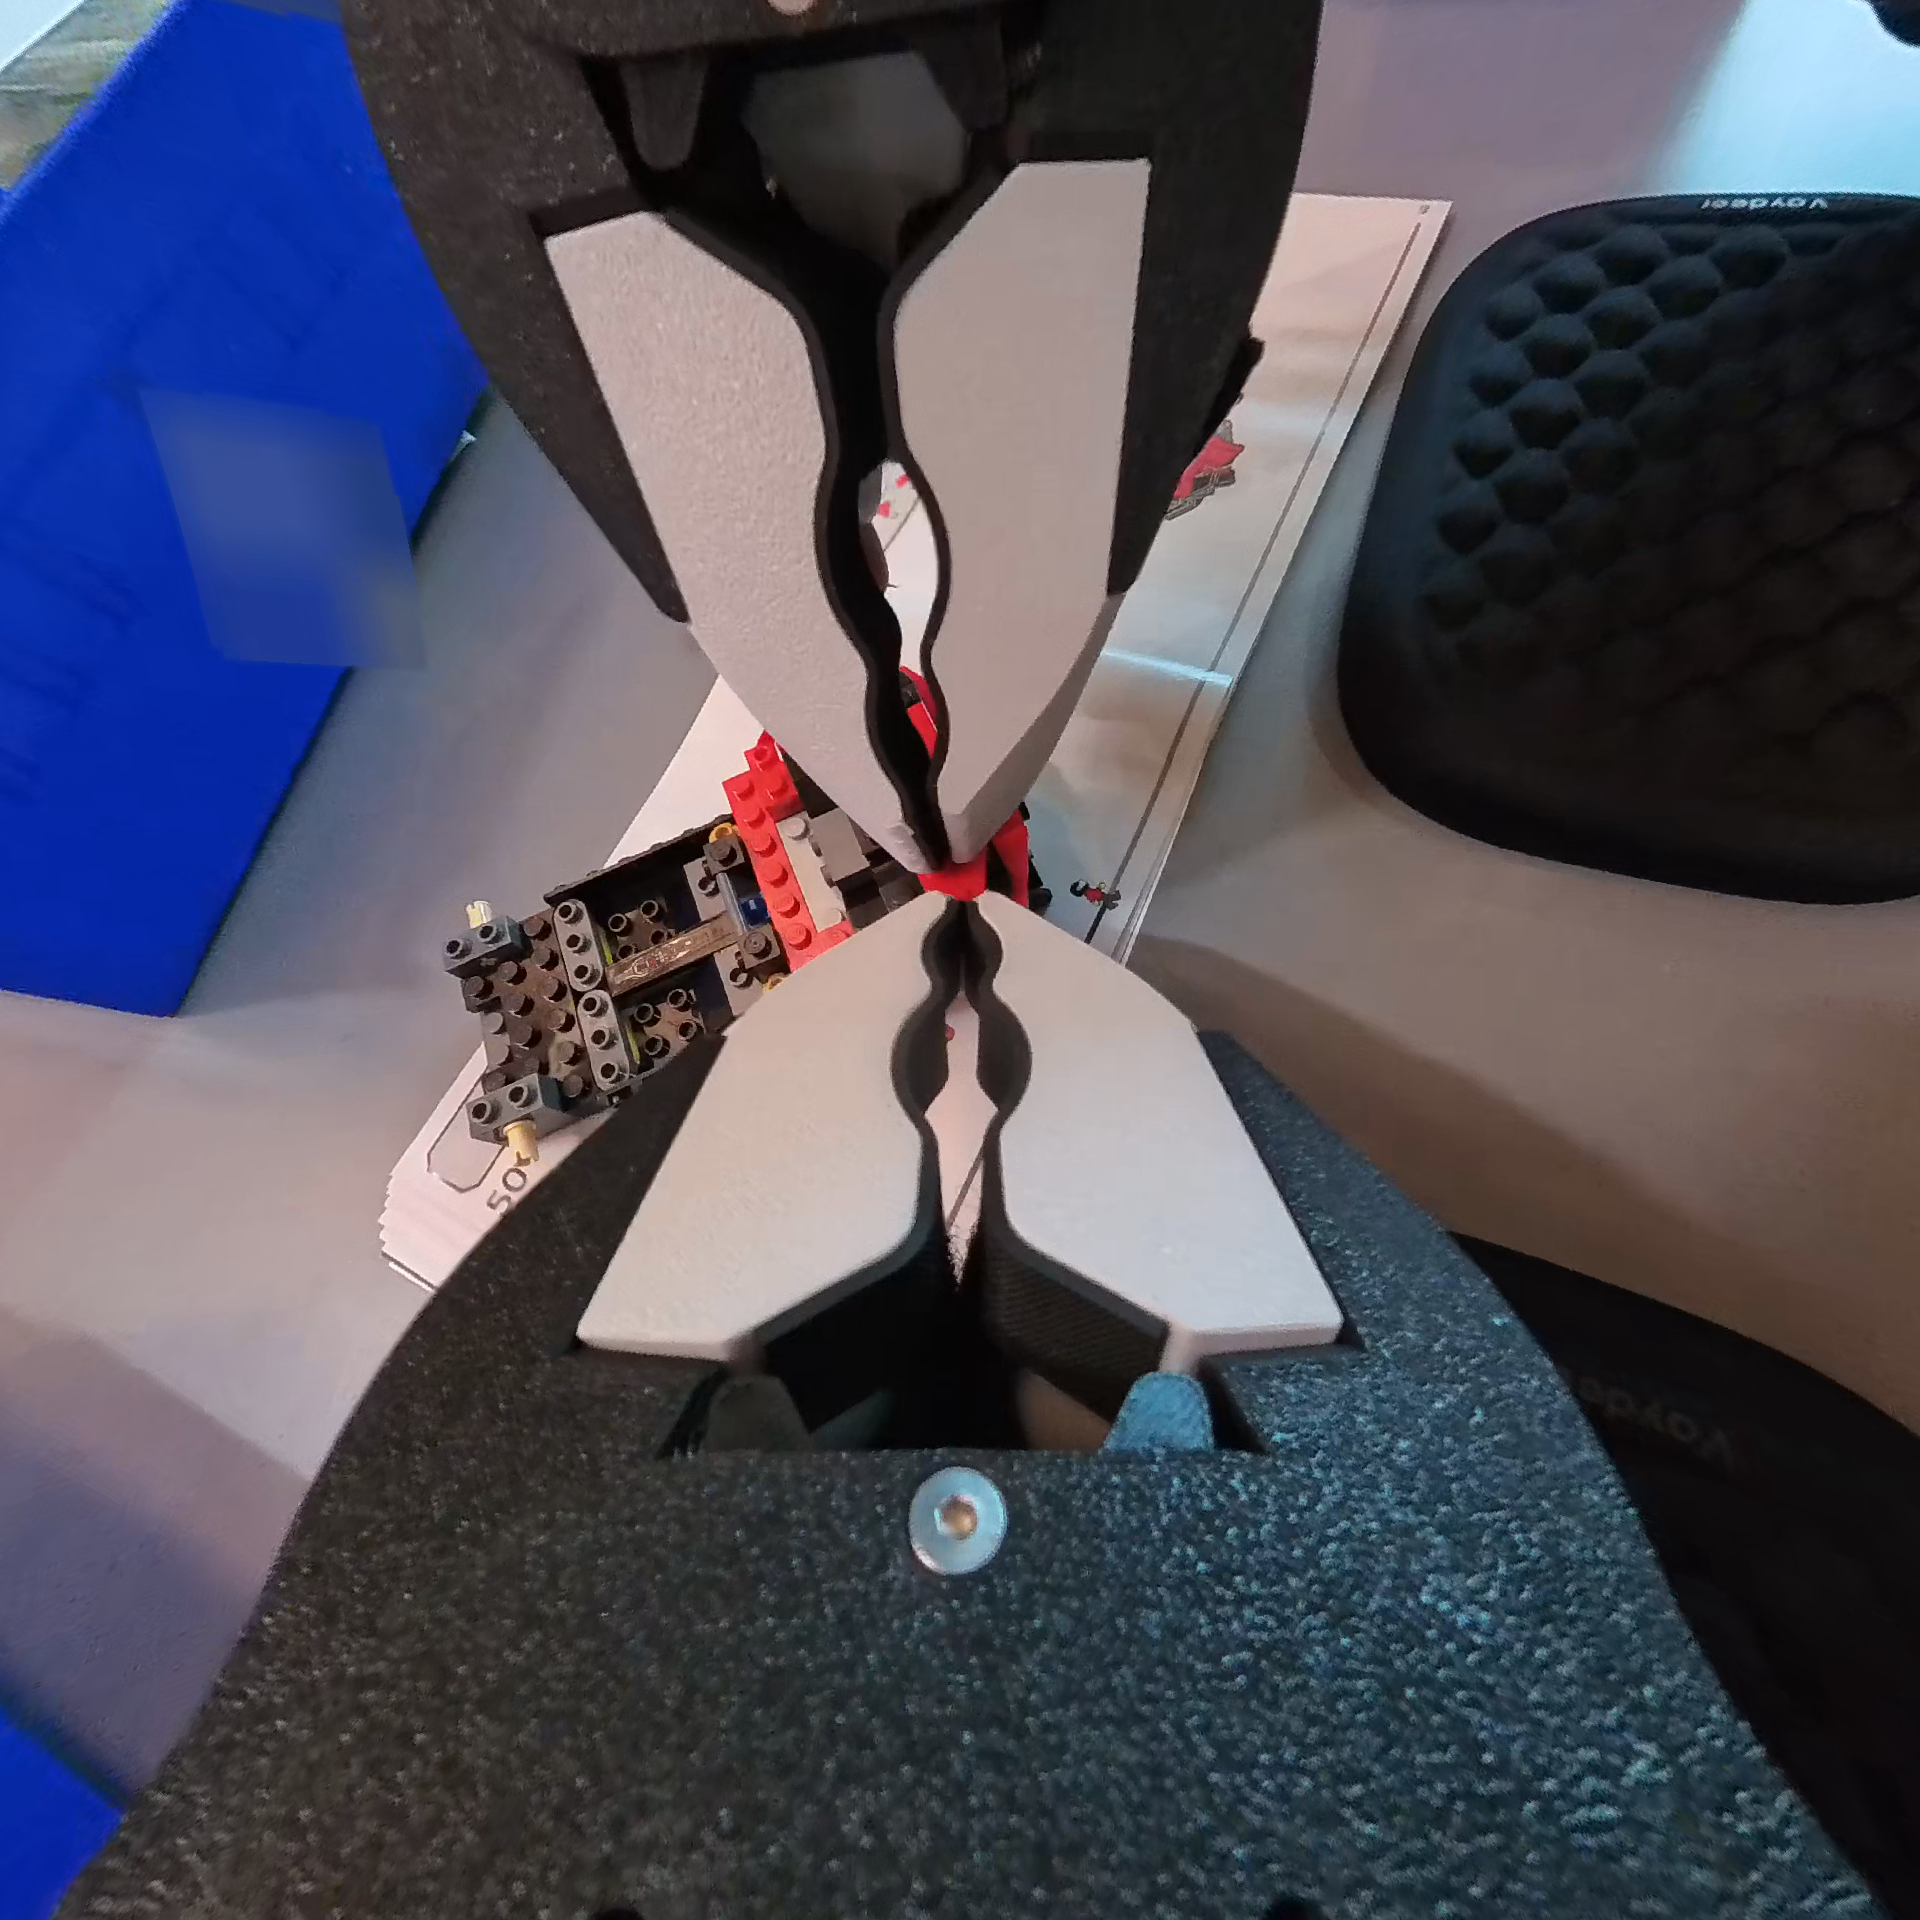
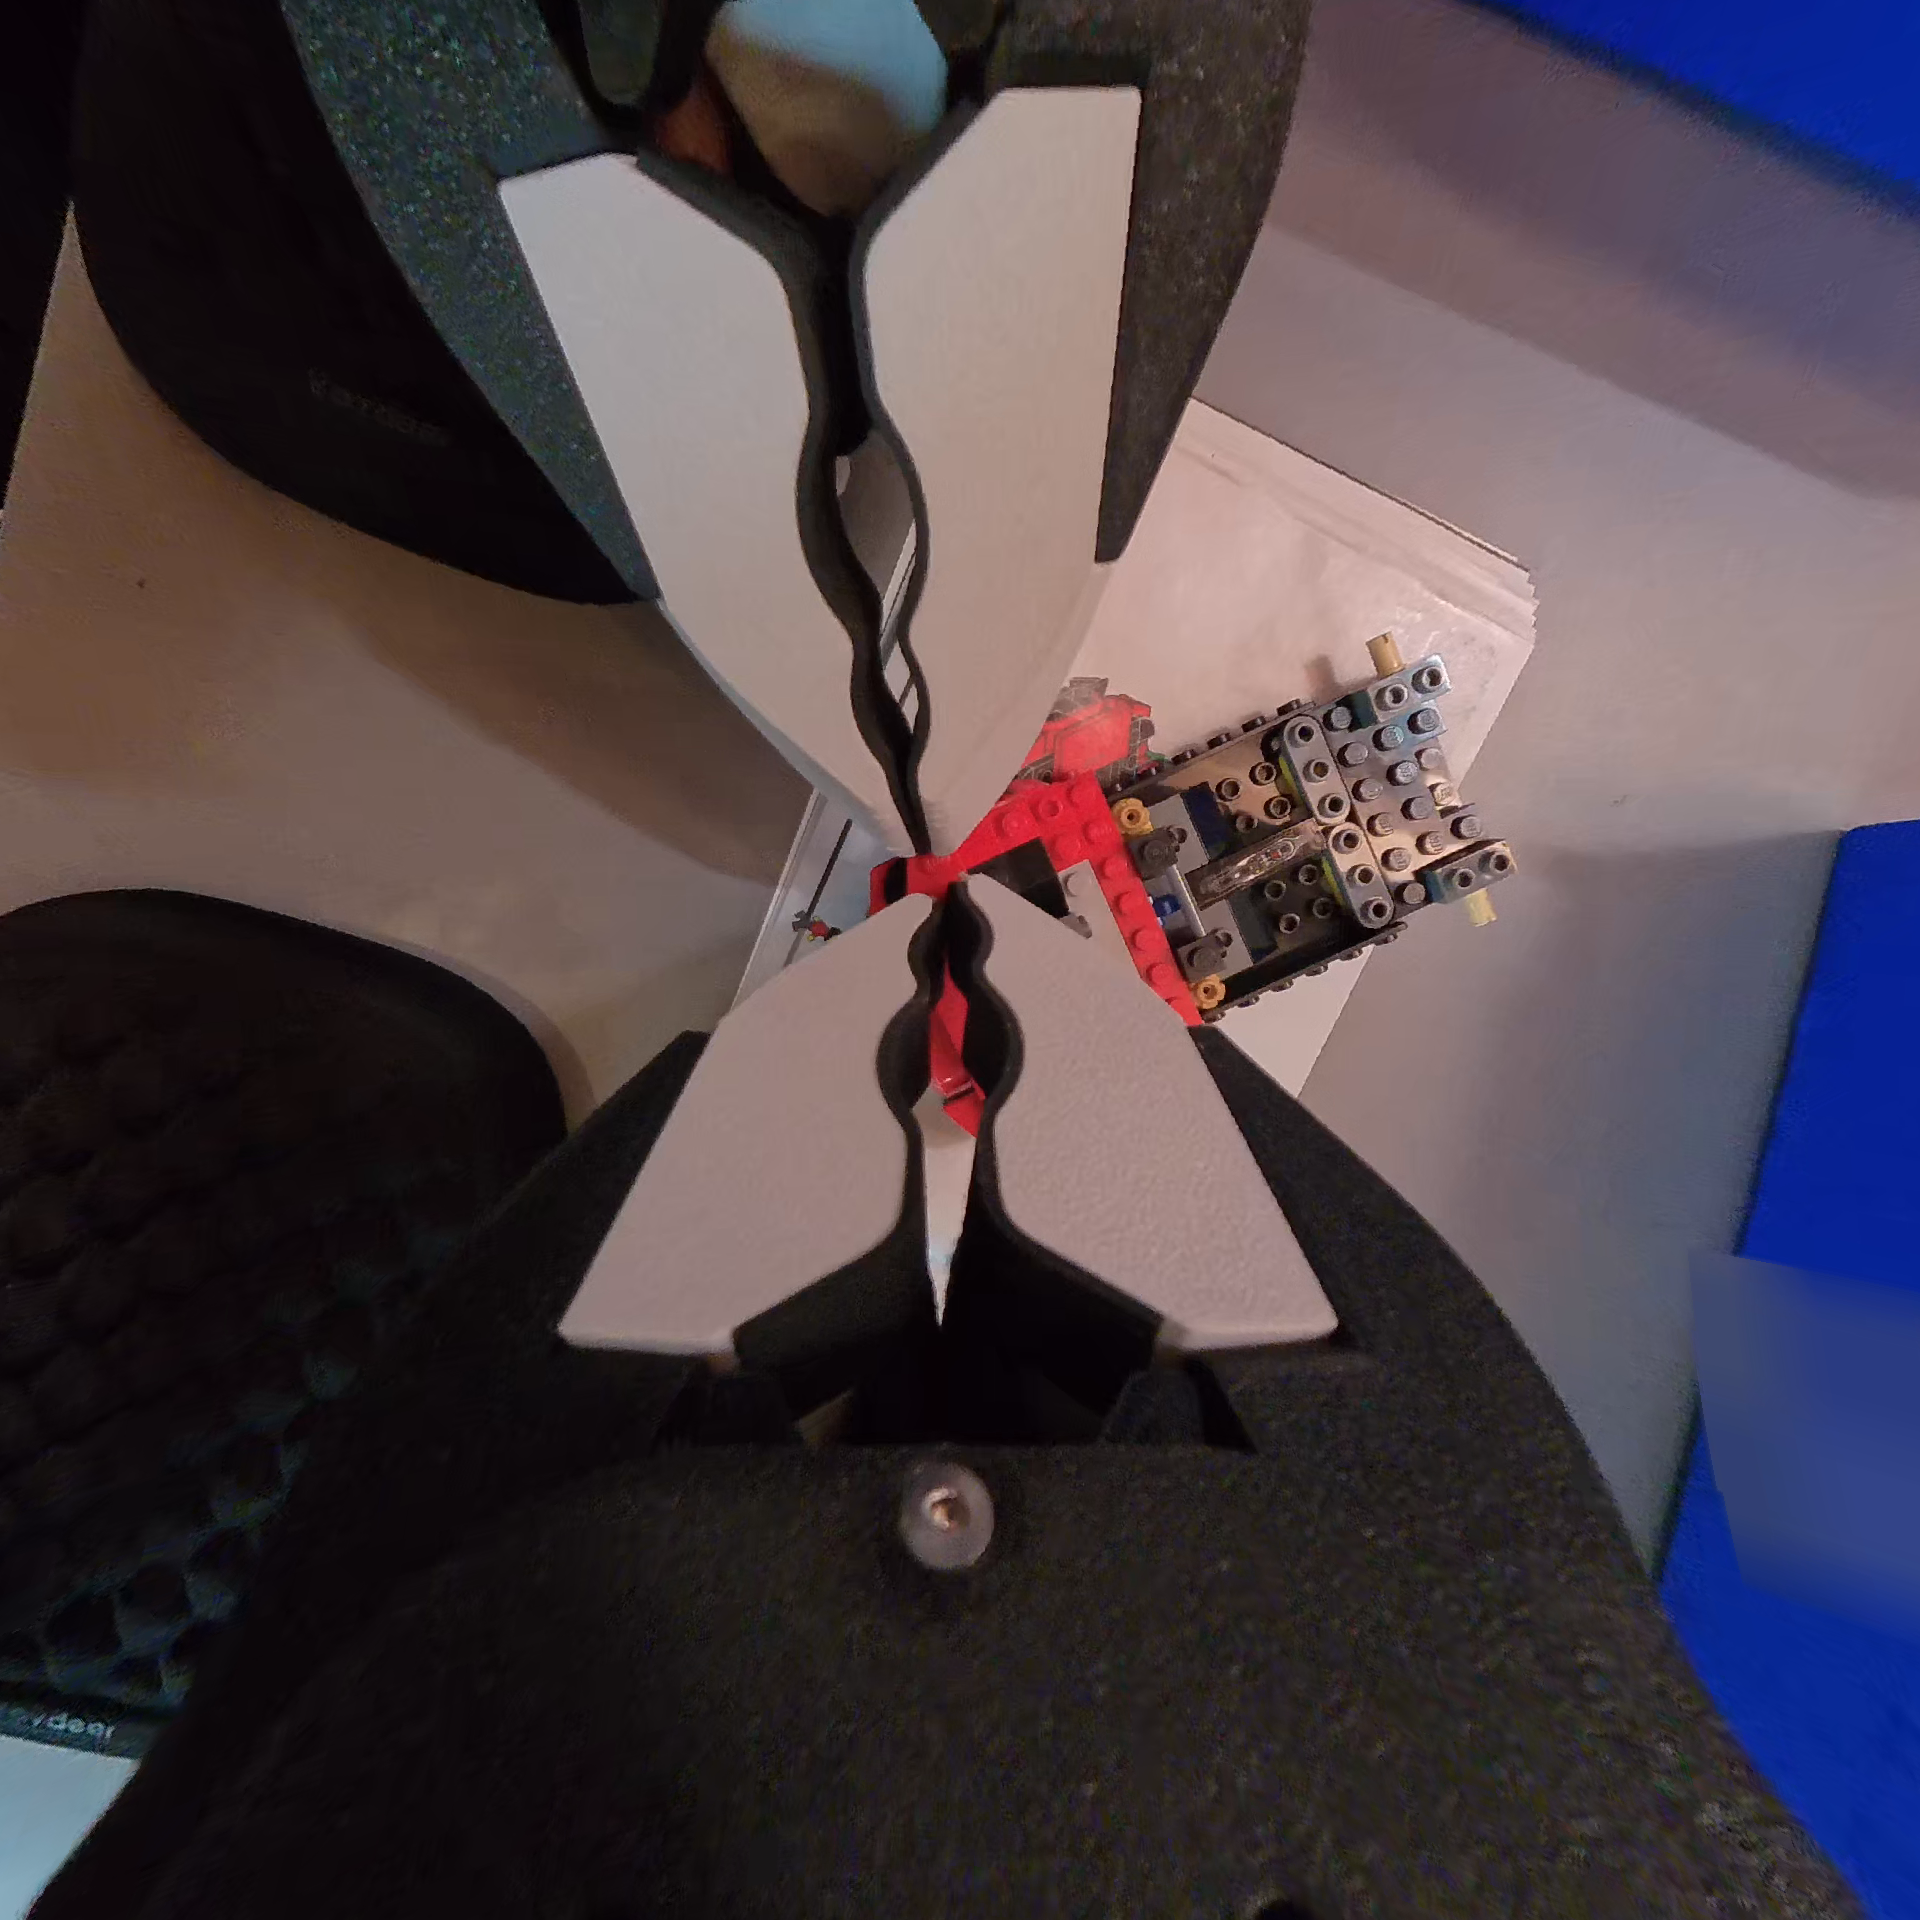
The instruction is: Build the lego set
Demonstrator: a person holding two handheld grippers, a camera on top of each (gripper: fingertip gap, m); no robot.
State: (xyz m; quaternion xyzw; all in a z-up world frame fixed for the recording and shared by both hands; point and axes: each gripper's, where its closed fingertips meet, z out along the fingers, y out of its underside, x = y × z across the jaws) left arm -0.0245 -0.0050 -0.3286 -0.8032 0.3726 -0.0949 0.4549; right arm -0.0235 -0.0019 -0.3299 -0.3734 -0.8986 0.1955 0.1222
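A part-built lego car (image 1: 623, 977) with a black and grey studded chassis and red bricks lies on the open instruction booklet (image 1: 1174, 675). It also shows in the right wrist view (image 2: 1320, 852). A thin red piece (image 1: 951, 878) sticks out at the car's red end. My left gripper (image 1: 958, 906) is shut with its tips pinched on that piece. My right gripper (image 2: 951, 902) comes from the opposite side and is shut on the same red piece (image 2: 914, 871), part of which shows between its fingers. The two grippers meet tip to tip.
A blue bin (image 1: 156, 416) stands beside the booklet, also seen in the right wrist view (image 2: 1849, 1039). A black honeycomb-textured pad (image 1: 1662, 540) lies on the other side, seen too in the right wrist view (image 2: 208, 1195). The booklet (image 2: 1299, 582) rests on a pale tabletop. My left and right fingertips are right by each other.
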